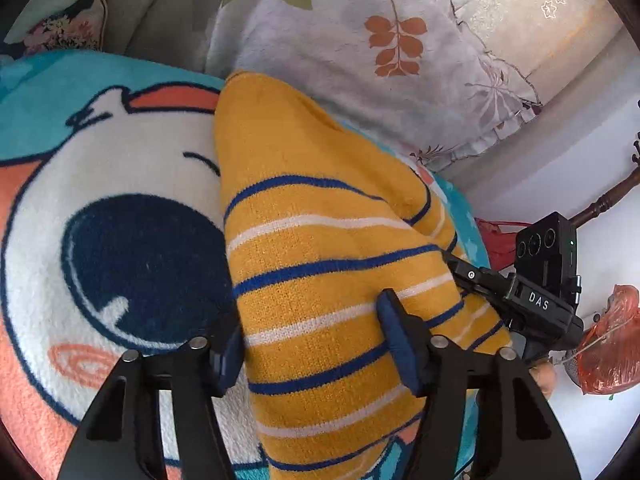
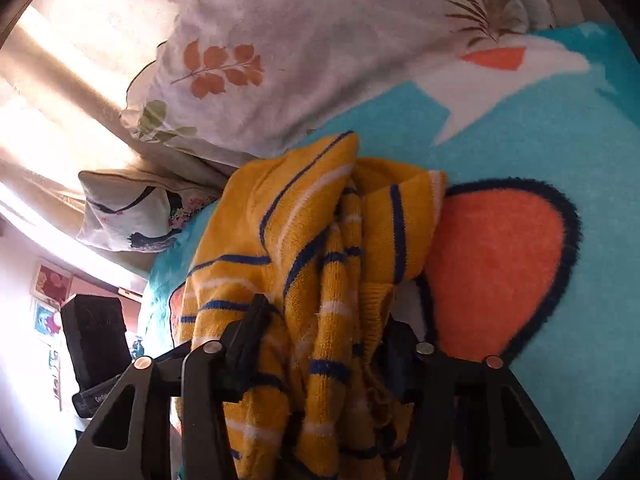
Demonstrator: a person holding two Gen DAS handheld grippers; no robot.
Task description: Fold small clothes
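Currently the yellow striped sweater [image 1: 320, 248] is lying on the cartoon blanket [image 1: 100, 208], a turquoise fleece with a white and orange figure, on a bed. Starting at the left, the left gripper [image 1: 312, 344] is sitting with its 2 blue-padded fingers [image 1: 394, 344] spread wide, the knit running between them; the fabric is passing loosely through the gap, and neither pad is visibly pressing it. Further right in that view, the right gripper [image 1: 460, 268] is reaching onto the sweater's far edge, its black body marked DAS. Seen from its own camera, the right gripper [image 2: 324, 340] is also standing well apart at the tips, with bunched, rumpled folds of the sweater [image 2: 312, 248] heaped between and over its fingers [image 2: 252, 324]; whether it is actually pinching any cloth I cannot tell. Behind the garment a pale leaf-print pillow [image 1: 360, 40] is resting against the blanket's edge, and an orange plastic bag [image 1: 608, 344] is showing at the far right.
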